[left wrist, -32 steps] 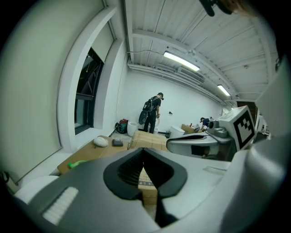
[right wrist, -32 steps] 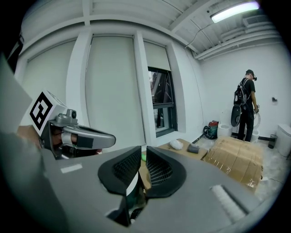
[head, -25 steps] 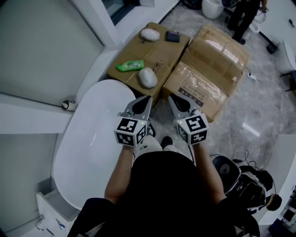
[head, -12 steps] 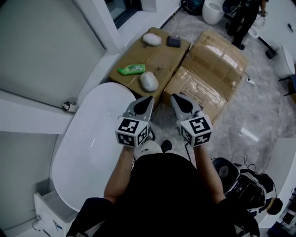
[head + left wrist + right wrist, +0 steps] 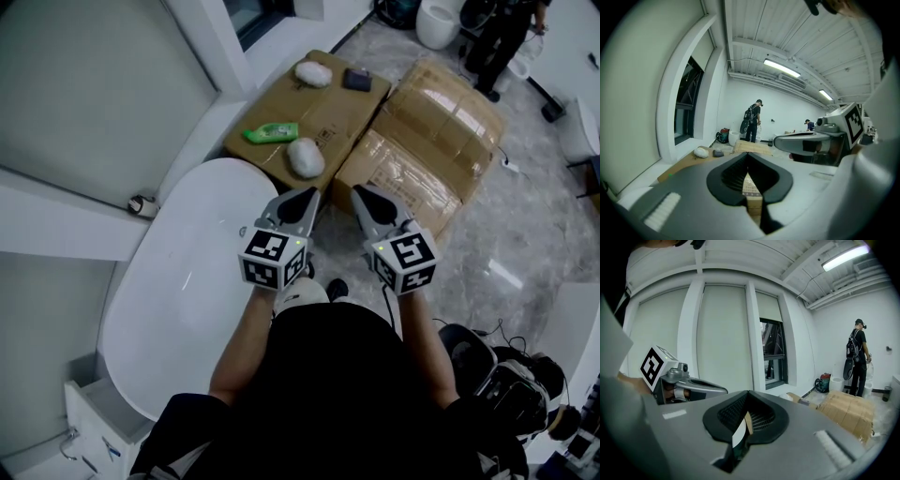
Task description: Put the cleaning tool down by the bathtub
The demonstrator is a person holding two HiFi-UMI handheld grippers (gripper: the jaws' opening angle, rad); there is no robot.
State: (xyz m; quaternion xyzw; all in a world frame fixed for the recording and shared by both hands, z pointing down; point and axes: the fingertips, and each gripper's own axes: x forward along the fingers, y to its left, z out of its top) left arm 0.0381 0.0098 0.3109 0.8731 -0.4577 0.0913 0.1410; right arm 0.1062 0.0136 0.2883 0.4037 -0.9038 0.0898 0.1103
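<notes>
Beside the white bathtub (image 5: 187, 281), two grippers hang side by side over the floor. The left gripper (image 5: 307, 194) has its jaws pressed together with nothing in them. The right gripper (image 5: 360, 191) is the same. The green cleaning tool (image 5: 270, 133) lies on the brown box (image 5: 330, 114) at the tub's end, near a white lump (image 5: 306, 157)

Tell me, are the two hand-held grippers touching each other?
Apart. Head view shows a clear gap between the left hand-held gripper and the right hand-held gripper.
</notes>
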